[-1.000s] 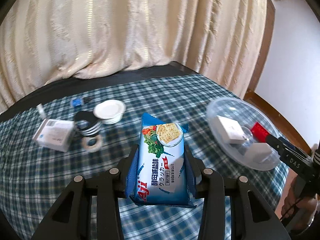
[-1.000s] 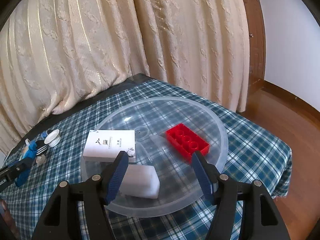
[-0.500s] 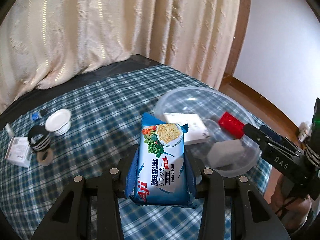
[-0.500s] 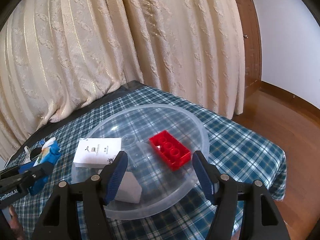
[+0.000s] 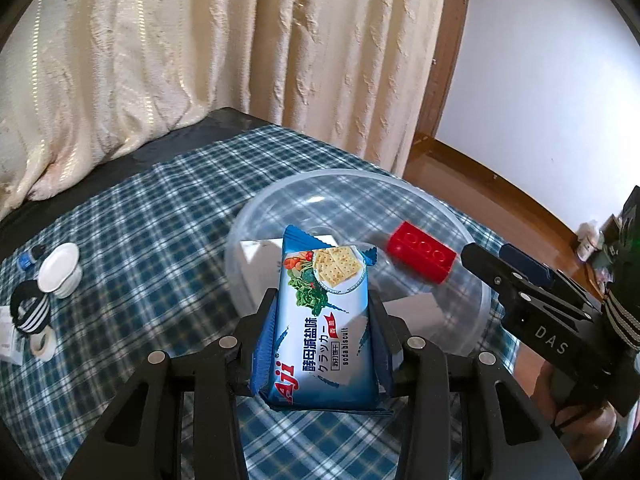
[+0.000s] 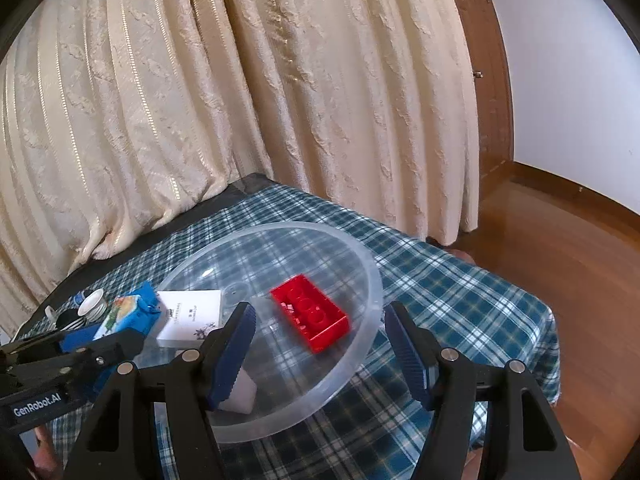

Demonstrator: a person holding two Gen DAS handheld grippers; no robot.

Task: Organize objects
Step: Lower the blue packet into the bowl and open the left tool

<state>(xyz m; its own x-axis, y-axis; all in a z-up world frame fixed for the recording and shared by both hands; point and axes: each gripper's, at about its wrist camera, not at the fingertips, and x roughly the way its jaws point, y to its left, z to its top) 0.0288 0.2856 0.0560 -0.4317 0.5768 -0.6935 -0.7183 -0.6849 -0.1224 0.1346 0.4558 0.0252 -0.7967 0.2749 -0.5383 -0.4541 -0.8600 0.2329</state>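
My left gripper (image 5: 322,298) is shut on a blue soda biscuit packet (image 5: 324,320), held lengthwise with its far end over the near rim of a clear plastic bowl (image 5: 280,196). Inside the bowl lie a red toy brick (image 5: 420,252), a white box (image 5: 260,256) and a white block (image 5: 412,308). In the right wrist view my right gripper (image 6: 320,328) stands open above the bowl's (image 6: 372,280) near side, with the red brick (image 6: 310,316) seen between its fingers but below them and untouched. The packet (image 6: 128,312) and left gripper (image 6: 100,344) come in from the left.
On the checked tablecloth at the left stand a small white cup (image 5: 60,270), a black-and-white striped item (image 5: 30,312), a tape roll (image 5: 42,344) and a small blue item (image 5: 26,258). Cream curtains hang behind. The table ends just right of the bowl, above a wooden floor (image 6: 560,240).
My left gripper has carried the packet to the right, from the middle of the table to the bowl's rim. The right gripper has drawn back slightly from the bowl, still open.
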